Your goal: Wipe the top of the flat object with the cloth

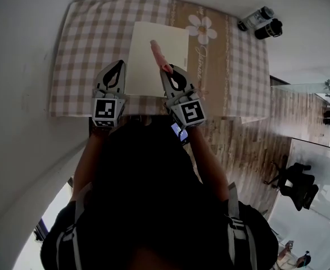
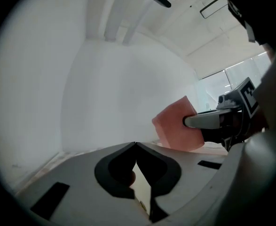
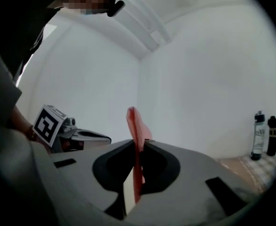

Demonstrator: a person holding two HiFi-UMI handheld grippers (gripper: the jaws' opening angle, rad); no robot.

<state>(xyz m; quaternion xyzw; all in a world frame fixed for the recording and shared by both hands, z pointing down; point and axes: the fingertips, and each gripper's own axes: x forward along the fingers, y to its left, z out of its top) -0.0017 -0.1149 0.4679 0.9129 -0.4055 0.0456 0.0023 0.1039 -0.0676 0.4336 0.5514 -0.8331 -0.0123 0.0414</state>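
Observation:
A flat cream board [image 1: 156, 55] lies on the checked tablecloth [image 1: 91, 44]. My right gripper [image 1: 167, 70] is shut on a pink cloth [image 1: 158, 54], which sticks out ahead of the jaws above the board. In the right gripper view the cloth [image 3: 137, 126] stands edge-on, pinched between the jaws of the right gripper [image 3: 138, 144]. The left gripper [image 1: 117, 65] sits beside the board's left edge, jaws together with nothing between them. The left gripper [image 2: 136, 145] looks at a white wall, with the pink cloth [image 2: 175, 128] and the right gripper [image 2: 208, 121] to its right.
Two bottles [image 1: 260, 22] stand on the floor past the table's far right corner; the right gripper view shows the bottles [image 3: 264, 134] too. White walls run along the left and far sides. An office chair [image 1: 293, 183] stands at the lower right on the wooden floor.

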